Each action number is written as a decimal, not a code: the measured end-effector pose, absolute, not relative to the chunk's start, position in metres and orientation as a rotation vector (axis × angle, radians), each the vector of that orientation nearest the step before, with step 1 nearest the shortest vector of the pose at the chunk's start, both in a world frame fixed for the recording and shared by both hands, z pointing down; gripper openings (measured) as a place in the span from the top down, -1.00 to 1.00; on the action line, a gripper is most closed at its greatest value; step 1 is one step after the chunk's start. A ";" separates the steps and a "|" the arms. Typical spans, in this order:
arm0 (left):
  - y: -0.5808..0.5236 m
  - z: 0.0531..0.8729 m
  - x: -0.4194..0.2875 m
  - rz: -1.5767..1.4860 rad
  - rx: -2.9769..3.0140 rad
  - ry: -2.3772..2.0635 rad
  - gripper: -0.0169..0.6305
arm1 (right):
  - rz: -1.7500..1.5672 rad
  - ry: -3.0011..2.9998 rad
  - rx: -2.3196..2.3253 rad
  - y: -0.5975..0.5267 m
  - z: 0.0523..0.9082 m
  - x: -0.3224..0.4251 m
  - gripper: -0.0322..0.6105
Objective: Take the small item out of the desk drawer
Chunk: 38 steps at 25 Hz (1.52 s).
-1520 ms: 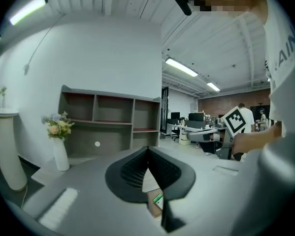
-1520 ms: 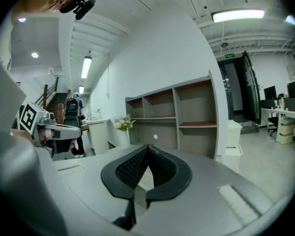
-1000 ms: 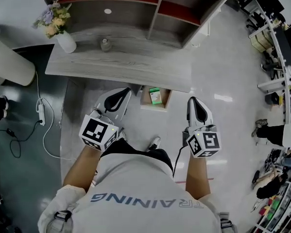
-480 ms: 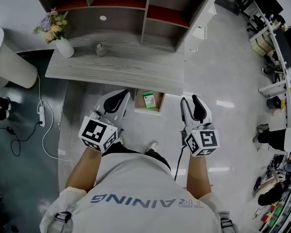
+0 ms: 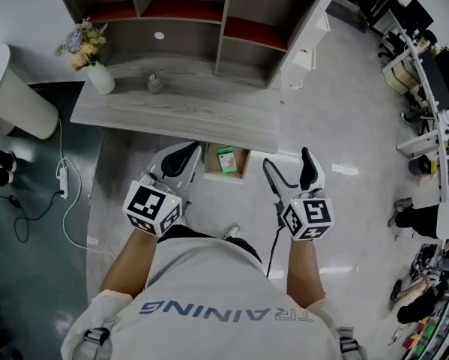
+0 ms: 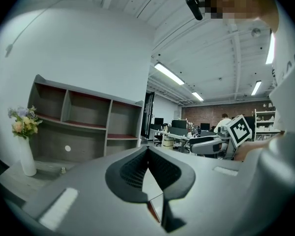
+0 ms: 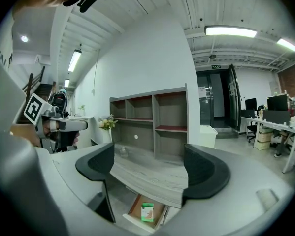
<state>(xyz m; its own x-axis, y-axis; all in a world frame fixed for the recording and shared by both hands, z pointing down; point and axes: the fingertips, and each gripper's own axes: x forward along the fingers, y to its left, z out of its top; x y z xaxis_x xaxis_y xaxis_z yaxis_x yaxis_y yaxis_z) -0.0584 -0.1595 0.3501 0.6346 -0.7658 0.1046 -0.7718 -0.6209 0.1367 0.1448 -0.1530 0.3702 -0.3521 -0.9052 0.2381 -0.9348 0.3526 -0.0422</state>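
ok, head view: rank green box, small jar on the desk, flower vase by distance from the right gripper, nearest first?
1. Green box, in the open drawer, just left of the right gripper.
2. Small jar, back of the desk top.
3. Flower vase, desk's far left corner.

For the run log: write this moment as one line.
drawer open | box inside | left gripper shut | right gripper just opened, empty
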 end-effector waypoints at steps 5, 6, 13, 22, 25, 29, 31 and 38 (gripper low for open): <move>-0.157 0.358 -0.060 0.076 2.668 -1.265 0.94 | 0.340 -2.409 1.616 -0.150 0.397 0.136 -0.68; -0.157 0.362 -0.061 0.085 2.660 -1.264 0.94 | 0.365 -2.393 1.602 -0.149 0.408 0.134 -0.68; -0.154 0.403 -0.070 0.185 2.581 -1.251 0.94 | 0.534 -2.228 1.500 -0.145 0.510 0.120 -0.66; -0.163 0.471 -0.081 0.315 2.533 -1.244 0.94 | 0.669 -2.054 1.415 -0.169 0.656 0.096 -0.62; -0.164 0.487 -0.088 0.336 2.504 -1.247 0.94 | 0.700 -1.998 1.410 -0.179 0.696 0.093 -0.62; -0.164 0.514 -0.097 0.350 2.453 -1.241 0.94 | 0.792 -1.920 1.411 -0.194 0.750 0.087 -0.60; -0.164 0.524 -0.098 0.350 2.433 -1.237 0.94 | 0.812 -1.869 1.410 -0.200 0.775 0.084 -0.59; -0.159 0.565 -0.103 0.384 2.333 -1.215 0.94 | 0.812 -1.731 1.388 -0.219 0.848 0.083 -0.57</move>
<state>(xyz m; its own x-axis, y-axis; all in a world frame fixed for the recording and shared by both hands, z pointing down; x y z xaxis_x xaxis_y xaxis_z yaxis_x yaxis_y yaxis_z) -0.1029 -0.1587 0.5650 0.5667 -0.6890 0.4518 -0.8235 -0.4914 0.2835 0.0833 -0.2191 0.8478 -0.1212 -0.4956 0.8600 -0.9782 0.2069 -0.0186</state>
